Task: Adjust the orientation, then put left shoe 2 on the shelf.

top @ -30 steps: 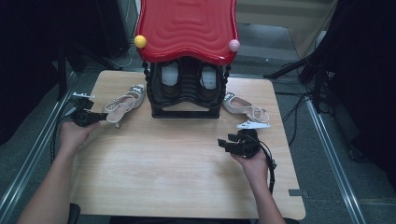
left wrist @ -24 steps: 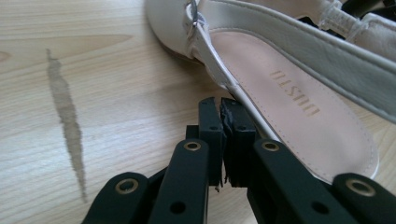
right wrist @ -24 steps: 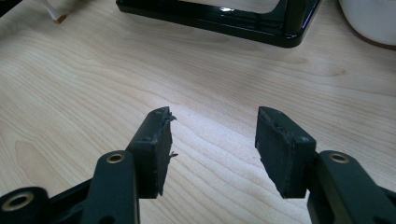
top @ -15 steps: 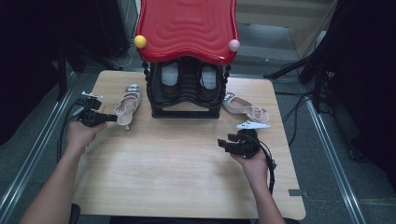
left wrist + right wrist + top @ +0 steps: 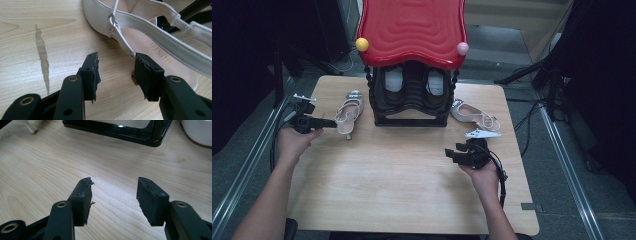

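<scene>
At the left of the high view, the left gripper [image 5: 331, 123] is held at the heel of a white slingback sandal [image 5: 349, 112], which lies flat on the wooden worktop [image 5: 402, 175] just left of the black shoe rack [image 5: 411, 100] under its red lid [image 5: 412, 30]. Its jaws have just been opening and are released, the sandal's heel [image 5: 140, 42] being seen just beyond the tips, with nothing pinched. At the lower right, the right gripper [image 5: 451, 153] is held above bare worktop with its jaws spread and empty, a second sandal [image 5: 474, 116] lying above it, right of the rack.
</scene>
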Action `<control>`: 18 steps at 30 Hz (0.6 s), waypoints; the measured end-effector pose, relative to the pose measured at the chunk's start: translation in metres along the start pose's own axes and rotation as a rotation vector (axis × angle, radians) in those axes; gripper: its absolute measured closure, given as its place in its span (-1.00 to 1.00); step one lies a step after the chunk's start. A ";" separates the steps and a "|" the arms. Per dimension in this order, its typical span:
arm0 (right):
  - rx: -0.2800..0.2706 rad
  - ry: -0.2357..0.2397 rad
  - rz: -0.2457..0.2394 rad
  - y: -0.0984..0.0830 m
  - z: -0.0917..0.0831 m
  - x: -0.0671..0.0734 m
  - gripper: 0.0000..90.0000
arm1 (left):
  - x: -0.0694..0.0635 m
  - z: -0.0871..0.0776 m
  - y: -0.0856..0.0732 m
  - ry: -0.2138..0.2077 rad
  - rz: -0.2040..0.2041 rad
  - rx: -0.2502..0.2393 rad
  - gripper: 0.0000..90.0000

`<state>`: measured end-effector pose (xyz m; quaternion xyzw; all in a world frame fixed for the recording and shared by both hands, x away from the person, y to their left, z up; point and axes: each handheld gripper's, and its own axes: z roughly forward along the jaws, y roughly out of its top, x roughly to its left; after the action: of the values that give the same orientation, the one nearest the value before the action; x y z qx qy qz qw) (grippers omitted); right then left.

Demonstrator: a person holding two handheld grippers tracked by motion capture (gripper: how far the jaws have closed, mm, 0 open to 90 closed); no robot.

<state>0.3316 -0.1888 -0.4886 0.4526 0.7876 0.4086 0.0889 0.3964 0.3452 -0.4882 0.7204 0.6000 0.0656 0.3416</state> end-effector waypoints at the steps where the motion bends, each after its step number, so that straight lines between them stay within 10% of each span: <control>1: 0.001 0.001 0.002 0.000 0.000 0.000 0.05 | 0.000 -0.002 0.001 -0.003 0.001 0.000 0.21; 18: 0.010 -0.002 -0.013 0.001 0.003 0.002 0.05 | -0.006 -0.009 0.022 -0.010 0.007 0.000 0.08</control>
<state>0.3327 -0.1854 -0.4900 0.4484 0.7925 0.4034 0.0902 0.4082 0.3428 -0.4669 0.7229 0.5957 0.0629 0.3443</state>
